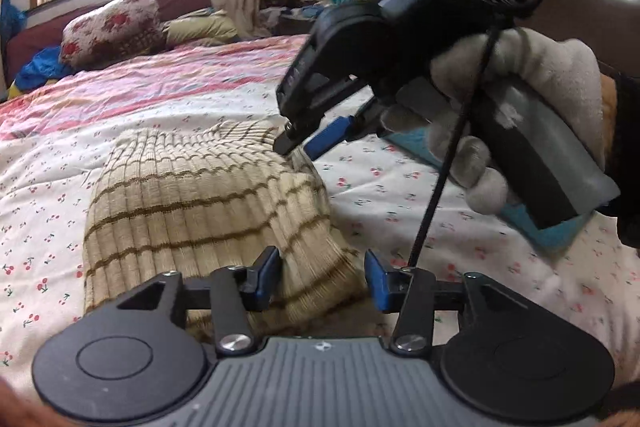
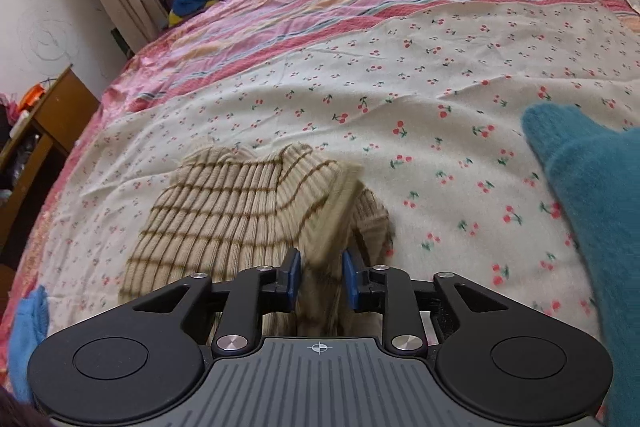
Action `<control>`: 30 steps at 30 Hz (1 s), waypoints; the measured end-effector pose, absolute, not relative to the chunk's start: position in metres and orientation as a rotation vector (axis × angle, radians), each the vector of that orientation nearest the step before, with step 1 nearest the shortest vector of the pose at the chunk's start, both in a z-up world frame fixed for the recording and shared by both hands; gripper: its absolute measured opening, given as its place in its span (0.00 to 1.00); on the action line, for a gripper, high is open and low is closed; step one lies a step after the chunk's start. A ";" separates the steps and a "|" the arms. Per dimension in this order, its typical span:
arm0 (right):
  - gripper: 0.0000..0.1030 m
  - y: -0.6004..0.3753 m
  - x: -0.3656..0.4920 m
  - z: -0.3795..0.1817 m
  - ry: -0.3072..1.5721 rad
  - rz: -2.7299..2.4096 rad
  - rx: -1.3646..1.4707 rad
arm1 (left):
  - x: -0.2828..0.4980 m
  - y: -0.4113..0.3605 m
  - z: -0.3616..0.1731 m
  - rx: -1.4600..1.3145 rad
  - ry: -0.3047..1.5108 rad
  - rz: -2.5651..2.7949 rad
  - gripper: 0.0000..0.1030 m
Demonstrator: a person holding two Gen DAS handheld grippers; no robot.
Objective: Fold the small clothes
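Note:
A cream ribbed knit garment with brown stripes (image 1: 192,203) lies partly folded on the cherry-print bedspread (image 1: 400,203). My left gripper (image 1: 322,277) is open, its blue pads on either side of the garment's near edge. My right gripper (image 1: 298,147), held by a gloved hand, reaches down to the garment's far right edge. In the right wrist view the right gripper (image 2: 320,277) is partly open, with a raised fold of the garment (image 2: 320,203) between its pads; whether they pinch it is unclear.
A teal fuzzy garment (image 2: 592,187) lies at the right and also shows under the gloved hand (image 1: 556,231). A light blue cloth (image 2: 28,327) sits at the left edge. Pillows (image 1: 112,23) lie at the bed's head. A wooden desk (image 2: 48,123) stands to the left.

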State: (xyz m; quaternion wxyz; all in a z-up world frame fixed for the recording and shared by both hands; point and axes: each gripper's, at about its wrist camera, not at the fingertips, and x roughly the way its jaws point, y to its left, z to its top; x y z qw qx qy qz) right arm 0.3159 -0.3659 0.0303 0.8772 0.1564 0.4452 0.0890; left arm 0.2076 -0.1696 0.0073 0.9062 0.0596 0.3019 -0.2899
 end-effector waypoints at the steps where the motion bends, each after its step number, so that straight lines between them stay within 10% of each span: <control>1: 0.25 -0.367 0.308 0.032 0.928 0.192 0.331 | 0.202 -0.166 0.009 0.124 0.621 -0.610 0.51; 15: 0.34 -0.339 0.235 0.029 0.945 0.363 0.411 | 0.183 -0.096 0.030 0.094 0.599 -0.491 0.51; 18: 0.07 -0.338 0.241 0.015 0.967 0.301 0.395 | 0.194 -0.090 0.030 0.061 0.602 -0.465 0.51; 21: 0.04 -0.355 0.232 0.011 0.951 0.259 0.434 | 0.208 -0.084 0.028 0.047 0.592 -0.447 0.52; 30: 0.18 -0.374 0.222 0.003 0.949 0.200 0.460 | 0.249 -0.072 -0.008 -0.016 0.749 -0.386 0.52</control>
